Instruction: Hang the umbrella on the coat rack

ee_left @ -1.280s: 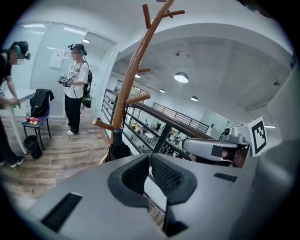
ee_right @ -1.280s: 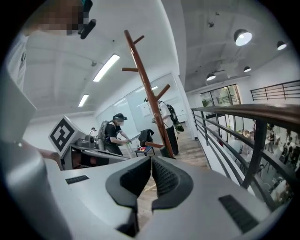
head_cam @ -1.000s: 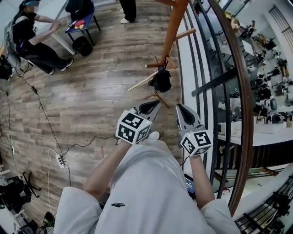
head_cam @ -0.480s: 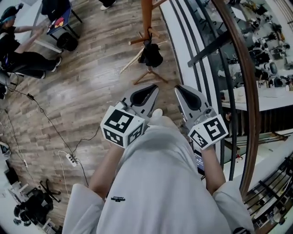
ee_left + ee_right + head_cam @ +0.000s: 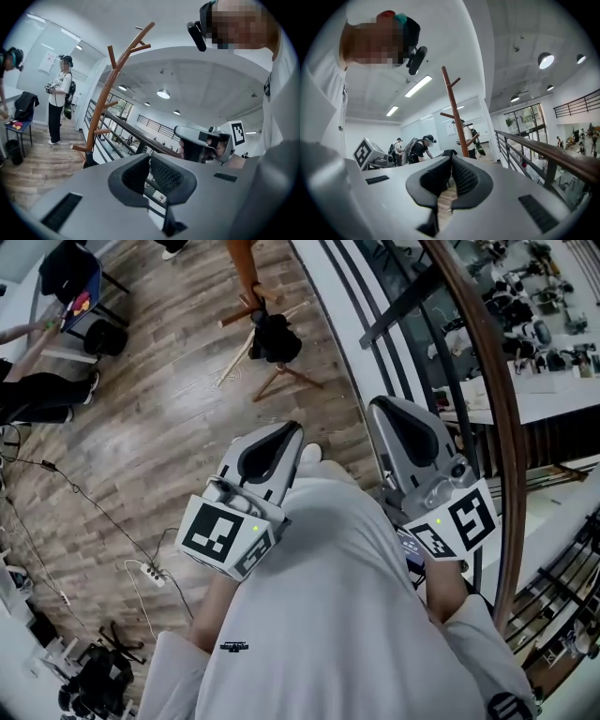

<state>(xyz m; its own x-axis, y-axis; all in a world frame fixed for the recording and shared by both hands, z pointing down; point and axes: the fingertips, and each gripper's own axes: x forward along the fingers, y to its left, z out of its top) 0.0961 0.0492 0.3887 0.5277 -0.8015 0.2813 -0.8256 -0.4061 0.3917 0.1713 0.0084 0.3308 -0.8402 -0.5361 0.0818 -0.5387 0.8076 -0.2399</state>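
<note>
The wooden coat rack (image 5: 246,282) stands at the top of the head view, on the plank floor. A black folded umbrella (image 5: 274,337) hangs from one of its low pegs. Both grippers are held up close to my chest, well short of the rack. My left gripper (image 5: 292,434) is shut with nothing in it, and my right gripper (image 5: 379,410) is shut and empty too. In the left gripper view the rack (image 5: 108,91) rises at the left past the shut jaws (image 5: 149,157), with the umbrella (image 5: 88,162) dark at its foot. The right gripper view shows the rack (image 5: 454,115) beyond its shut jaws (image 5: 451,159).
A railing with a brown handrail (image 5: 489,381) runs along the right. Cables and a power strip (image 5: 150,574) lie on the floor at the left. A seated person (image 5: 37,395) and a small table (image 5: 80,306) are far left. Another person (image 5: 58,103) stands beyond the rack.
Both grippers have risen toward the head camera and look larger. The rack and umbrella have slid to the upper left of the head view. The jaws stayed shut.
</note>
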